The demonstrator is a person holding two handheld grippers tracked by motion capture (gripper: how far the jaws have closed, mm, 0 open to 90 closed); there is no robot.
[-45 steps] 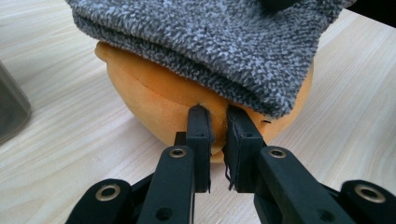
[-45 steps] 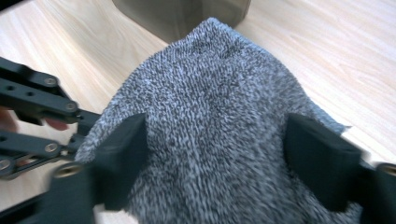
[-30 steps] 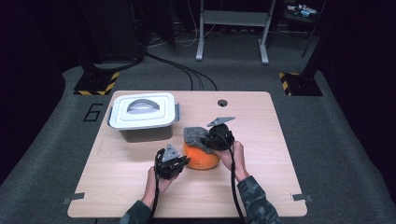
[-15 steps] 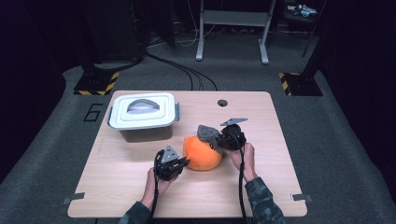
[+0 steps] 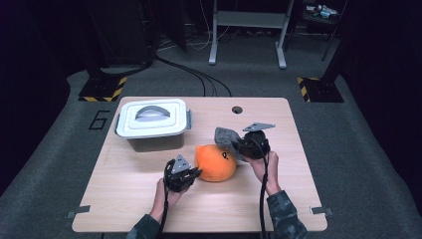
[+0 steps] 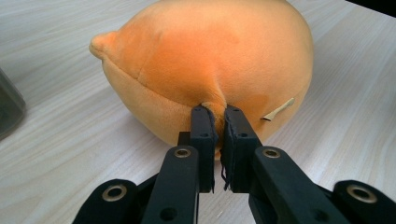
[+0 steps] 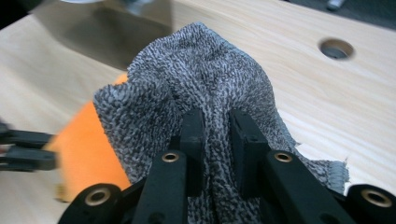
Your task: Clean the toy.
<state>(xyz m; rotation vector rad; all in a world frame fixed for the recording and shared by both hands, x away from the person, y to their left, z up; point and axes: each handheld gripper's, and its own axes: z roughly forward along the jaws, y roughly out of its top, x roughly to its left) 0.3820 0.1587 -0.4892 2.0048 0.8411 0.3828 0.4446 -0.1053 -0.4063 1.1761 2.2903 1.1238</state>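
While the left gripper [image 6: 215, 122] pinches the orange plush [image 6: 205, 60], the right gripper's [image 7: 217, 128] jaws clamp the grey cloth [image 7: 201, 70] — beside it.

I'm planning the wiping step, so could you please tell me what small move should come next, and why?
Probably bring the grey terry cloth in the right gripper back down onto the orange plush ball: the cloth hangs just beside it, while the left gripper pinches the plush steady.

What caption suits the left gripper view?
Left gripper pinching a fold of the orange plush toy on the wooden table.
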